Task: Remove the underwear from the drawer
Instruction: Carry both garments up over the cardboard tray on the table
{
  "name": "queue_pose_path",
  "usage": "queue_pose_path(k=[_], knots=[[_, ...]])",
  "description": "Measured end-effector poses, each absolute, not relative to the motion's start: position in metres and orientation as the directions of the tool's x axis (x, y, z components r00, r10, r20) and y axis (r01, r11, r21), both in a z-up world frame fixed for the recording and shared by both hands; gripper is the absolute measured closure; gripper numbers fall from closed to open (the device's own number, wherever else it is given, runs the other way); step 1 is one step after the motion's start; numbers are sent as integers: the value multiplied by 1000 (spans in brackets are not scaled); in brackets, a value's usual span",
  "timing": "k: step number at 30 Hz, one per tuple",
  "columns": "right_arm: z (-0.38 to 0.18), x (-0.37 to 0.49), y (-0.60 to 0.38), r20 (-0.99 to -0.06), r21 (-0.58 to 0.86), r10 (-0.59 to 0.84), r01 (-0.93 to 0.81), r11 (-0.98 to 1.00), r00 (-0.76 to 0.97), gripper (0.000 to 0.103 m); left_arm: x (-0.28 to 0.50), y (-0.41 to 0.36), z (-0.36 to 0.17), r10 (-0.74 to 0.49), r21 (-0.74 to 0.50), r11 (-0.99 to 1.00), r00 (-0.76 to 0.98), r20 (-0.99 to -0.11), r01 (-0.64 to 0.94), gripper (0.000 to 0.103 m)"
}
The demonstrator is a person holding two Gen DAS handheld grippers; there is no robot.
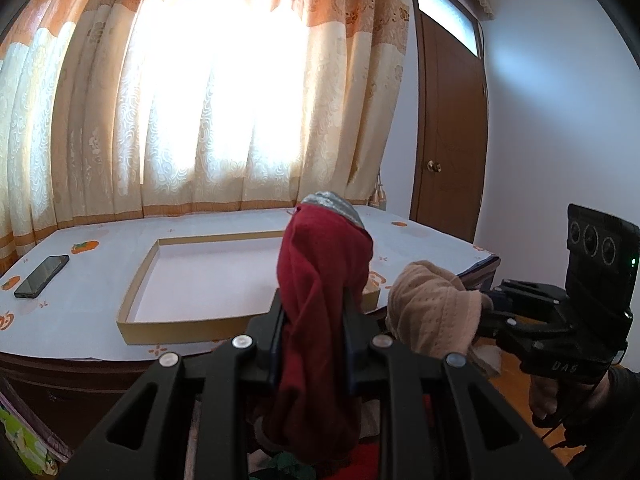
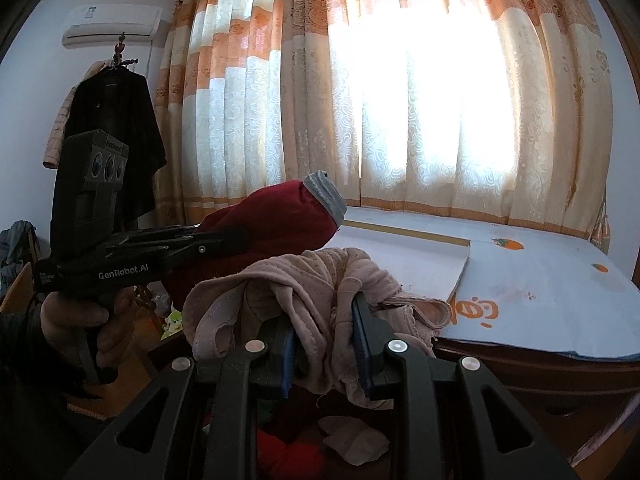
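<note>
Nearest the lens in the left wrist view, the left tongs (image 1: 314,312) are clenched on a dark red underwear (image 1: 320,300) with a grey waistband, the cloth bunched upright between the two fingers and trailing down below them. In the right wrist view the right tongs (image 2: 325,320) are clenched on a pale pink underwear (image 2: 304,292), whose crumpled folds spill over both fingers and hang down beneath. Both garments are held up in the air, at the near edge of the counter (image 1: 80,300). The two tongs sit side by side, the red piece to the left of the pink one, near each other; whether the cloths touch cannot be told.

On the counter, just beyond the red underwear, lies a shallow cardboard tray (image 1: 138,280) with low brown walls. A dark phone (image 1: 42,271) rests flat, well apart to the left. The counter's white cover carries orange fruit prints. Behind it hang cream and orange curtains (image 1: 200,100) lit by the window, with a brown door (image 1: 448,120) at far right.
</note>
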State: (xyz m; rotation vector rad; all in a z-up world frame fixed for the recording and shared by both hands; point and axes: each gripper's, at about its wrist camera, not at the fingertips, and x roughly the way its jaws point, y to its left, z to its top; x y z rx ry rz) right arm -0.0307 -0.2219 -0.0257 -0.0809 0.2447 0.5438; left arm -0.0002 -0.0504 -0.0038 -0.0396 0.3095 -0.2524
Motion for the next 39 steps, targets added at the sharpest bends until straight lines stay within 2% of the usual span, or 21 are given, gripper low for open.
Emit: queue_pose_path(k=[18,30,39], knots=[[-8,-10,-224,-253,-66,490,-520,851,834,76,27,-49,14,-237,-64,971,922,-305,229,81],[16,26,-218,-284,-132,483,-533,836,828,76,68,-30,25,-227,-127,973,903,-364,194,81],[35,64,-222,-307,-162,463,-525,835,831,76,98,-24,34,-210,-119,977,897,-389,177,81]])
